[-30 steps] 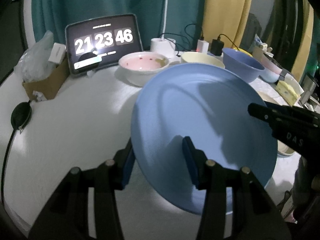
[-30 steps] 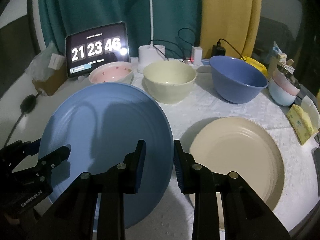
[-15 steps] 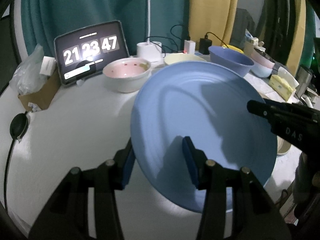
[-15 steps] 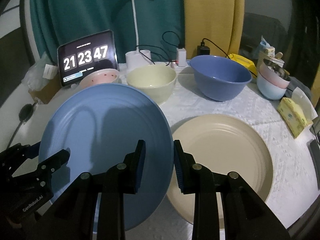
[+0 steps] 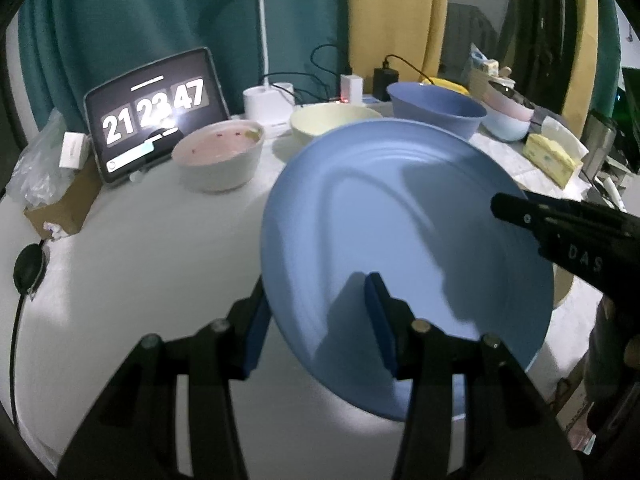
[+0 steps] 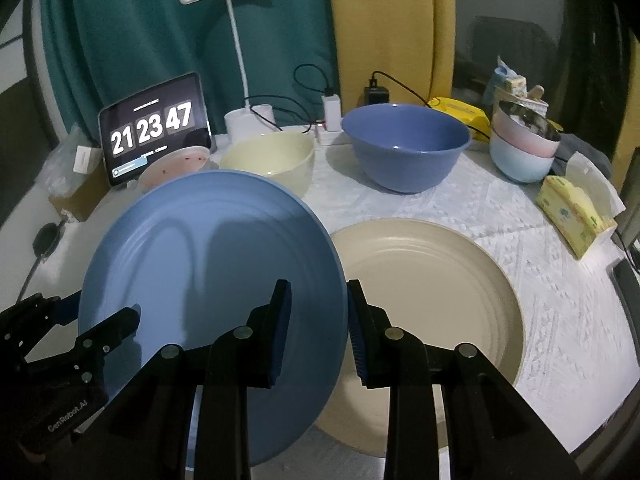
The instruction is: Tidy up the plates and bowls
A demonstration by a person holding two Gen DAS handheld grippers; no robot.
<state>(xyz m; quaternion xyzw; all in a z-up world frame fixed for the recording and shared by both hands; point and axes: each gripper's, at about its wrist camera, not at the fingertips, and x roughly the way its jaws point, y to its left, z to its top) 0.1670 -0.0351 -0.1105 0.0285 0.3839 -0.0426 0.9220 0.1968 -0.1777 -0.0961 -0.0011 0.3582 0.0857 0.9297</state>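
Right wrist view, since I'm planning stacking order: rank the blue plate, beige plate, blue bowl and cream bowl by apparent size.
1. blue plate and beige plate: they look alike; the blue one is lifted nearer the camera, so no ranking.
2. blue bowl.
3. cream bowl, partly hidden.

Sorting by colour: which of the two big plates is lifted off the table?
The blue plate, gripped at opposite rims by both grippers; the beige plate lies flat on the table.

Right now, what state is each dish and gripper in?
Blue plate: lifted, tilted, held at opposite rims, overlapping the beige plate's edge.
Left gripper: jaws shut on plate rim.
Right gripper: jaws shut on plate rim.
Beige plate: flat, empty.
Blue bowl: upright, empty.
Cream bowl: upright.
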